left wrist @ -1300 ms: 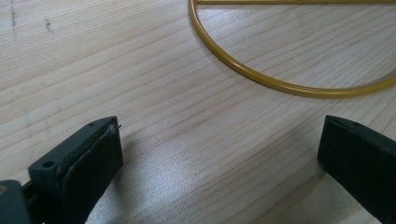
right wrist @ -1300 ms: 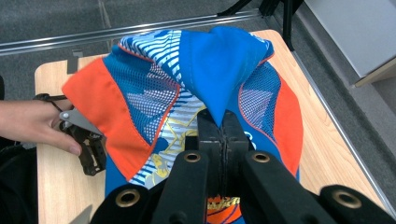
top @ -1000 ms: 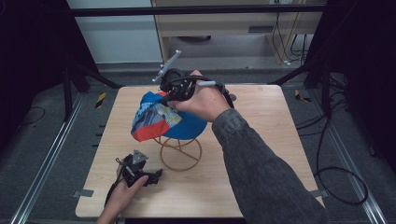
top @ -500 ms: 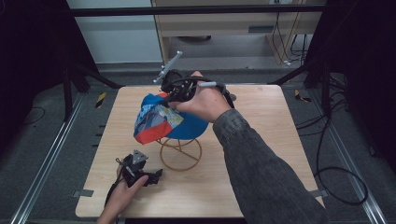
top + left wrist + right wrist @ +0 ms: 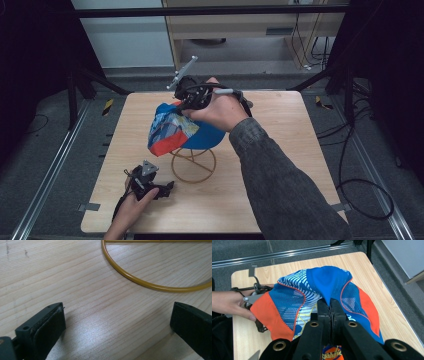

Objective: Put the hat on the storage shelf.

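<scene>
Fabric sits pinched in my right hand-held gripper [image 5: 329, 305], whose jaws are pressed together on a fold of blue cloth at the top of a cap [image 5: 324, 287]. The cap, blue with orange panels, white striping and mesh sections, drapes over a yellow wire stand [image 5: 193, 161] near the middle of the wooden desk [image 5: 280, 125], with its orange edge hanging down towards my left. I judge the cap light, soft and floppy, so it will sag and swing wherever it is not supported; the mesh could snag on the wire. A pinch on the crown seam, as now, or on the firmer brim edge looks like the safest hold, since thin cloth may slip from a shallow bite. My left hand-held gripper [image 5: 117, 322] rests low on the desk near the front edge, jaws spread wide and empty, pointing at the ring-shaped base of the stand just ahead of it. Beyond the desk are a grey floor and metal rails.
</scene>
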